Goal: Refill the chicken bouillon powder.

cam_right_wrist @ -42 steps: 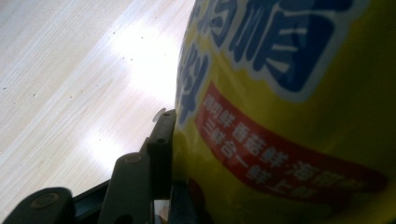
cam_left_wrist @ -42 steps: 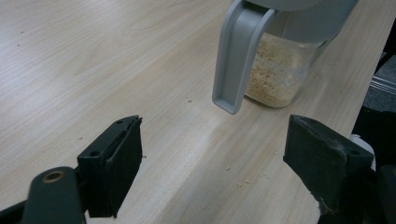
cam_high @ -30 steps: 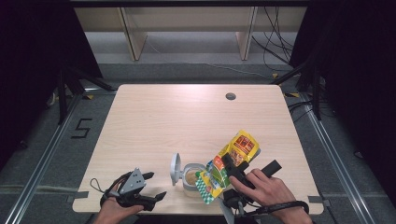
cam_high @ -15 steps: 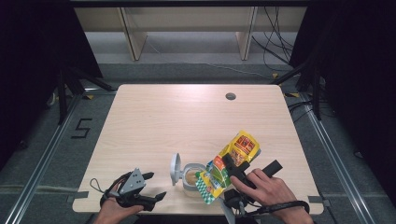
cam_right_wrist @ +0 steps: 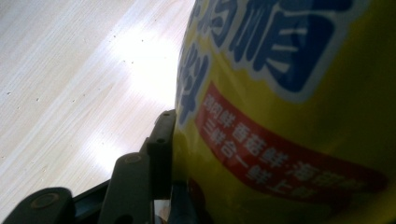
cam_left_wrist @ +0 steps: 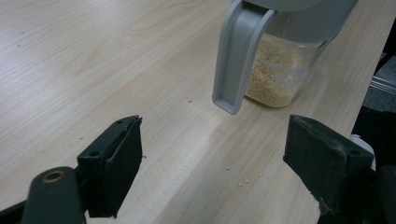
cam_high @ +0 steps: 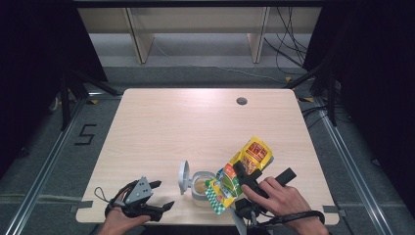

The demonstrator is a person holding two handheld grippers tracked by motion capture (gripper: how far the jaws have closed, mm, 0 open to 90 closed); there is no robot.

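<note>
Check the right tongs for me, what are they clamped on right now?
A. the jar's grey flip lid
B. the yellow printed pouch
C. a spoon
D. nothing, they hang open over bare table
B: the right tongs grip the yellow printed pouch, tilted over the open jar; in the right gripper view the pouch presses against the jaw.

Place: a lab-style recording room
Table: one pale wooden table (cam_high: 161, 127), mid-frame
Floor: grey carpet, a taped "5" (cam_high: 84, 134) at left
Surround: black curtains at both sides, loose cables (cam_high: 288, 46) upper right, bare shelving (cam_high: 195, 24) at top
</note>
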